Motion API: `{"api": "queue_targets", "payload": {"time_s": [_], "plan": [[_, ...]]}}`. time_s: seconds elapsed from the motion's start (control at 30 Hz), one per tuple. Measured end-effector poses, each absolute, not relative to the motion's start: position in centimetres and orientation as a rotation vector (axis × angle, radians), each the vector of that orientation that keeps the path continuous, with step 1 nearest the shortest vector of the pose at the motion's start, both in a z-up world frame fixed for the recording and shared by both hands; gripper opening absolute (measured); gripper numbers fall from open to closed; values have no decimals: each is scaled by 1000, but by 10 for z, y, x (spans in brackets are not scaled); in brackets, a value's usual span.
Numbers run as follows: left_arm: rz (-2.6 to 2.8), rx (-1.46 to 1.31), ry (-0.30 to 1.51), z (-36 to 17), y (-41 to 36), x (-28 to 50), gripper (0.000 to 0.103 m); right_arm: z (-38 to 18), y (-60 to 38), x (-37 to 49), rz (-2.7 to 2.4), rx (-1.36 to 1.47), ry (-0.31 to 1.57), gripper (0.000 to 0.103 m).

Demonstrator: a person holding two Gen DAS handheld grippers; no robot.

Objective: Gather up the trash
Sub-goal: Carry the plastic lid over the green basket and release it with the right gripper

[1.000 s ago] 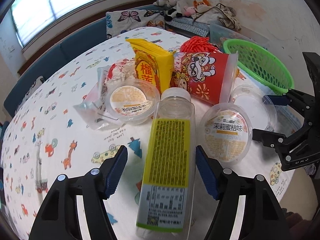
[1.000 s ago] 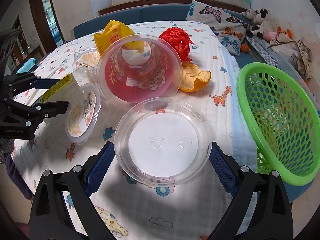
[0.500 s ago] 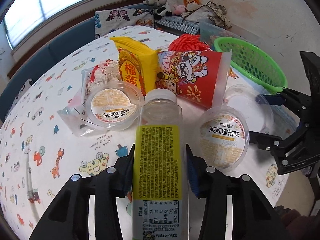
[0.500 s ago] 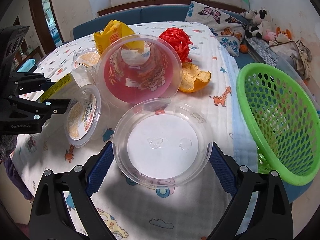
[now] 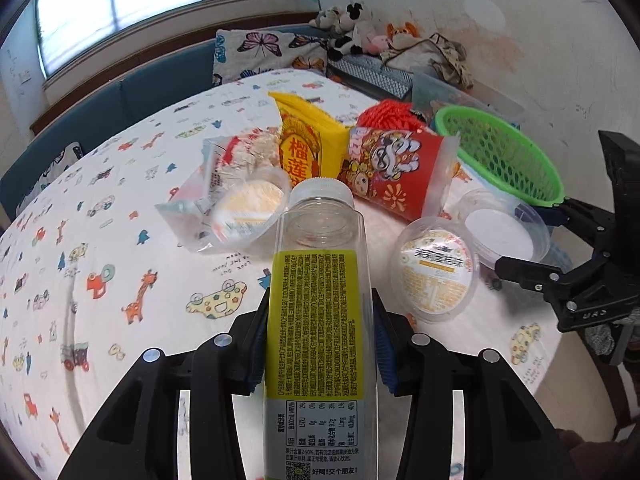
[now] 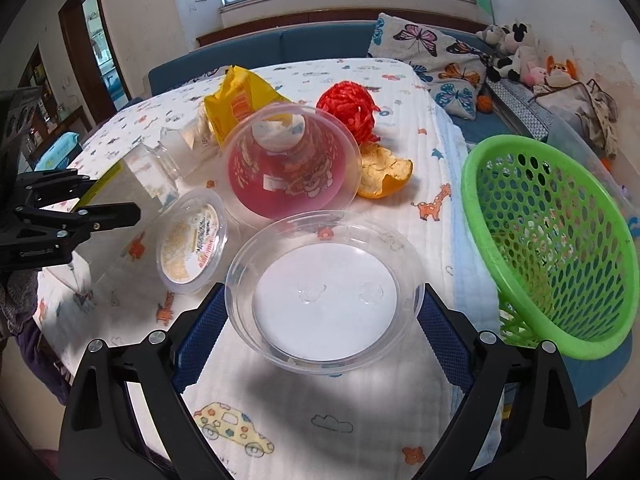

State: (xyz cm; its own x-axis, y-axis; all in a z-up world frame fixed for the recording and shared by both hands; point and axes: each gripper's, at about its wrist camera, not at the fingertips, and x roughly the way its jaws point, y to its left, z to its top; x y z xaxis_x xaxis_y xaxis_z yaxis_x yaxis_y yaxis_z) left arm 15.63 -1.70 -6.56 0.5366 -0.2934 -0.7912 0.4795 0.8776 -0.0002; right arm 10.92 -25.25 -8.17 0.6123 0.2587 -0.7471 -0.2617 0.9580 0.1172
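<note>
Since the earlier frame, our left gripper (image 5: 320, 344) has closed its jaws onto the bottle (image 5: 320, 320) and raised its cap end, readying a carry to the basket (image 5: 504, 156). We hold our right gripper (image 6: 320, 336) apart around the clear lid (image 6: 324, 292), which rests on the table (image 6: 280, 420) beside the basket, pads not yet pressing.

A home living room is shown: a cushioned blue bench (image 6: 280, 46), butterfly pillow (image 6: 420, 46) and stuffed toys (image 6: 508, 50) are seen.
</note>
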Motion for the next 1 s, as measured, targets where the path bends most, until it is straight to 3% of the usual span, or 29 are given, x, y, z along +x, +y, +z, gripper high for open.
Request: {"api": "queue_targets", "payload": {"time_s": [0.6,1.0], "plan": [[-506,168,847,-32,-16,138,43,-48,-275,99,272,55,783,91],[-597,183,792,-3,-64,146,43,-44,-357,109,87,138,773,91]]}}
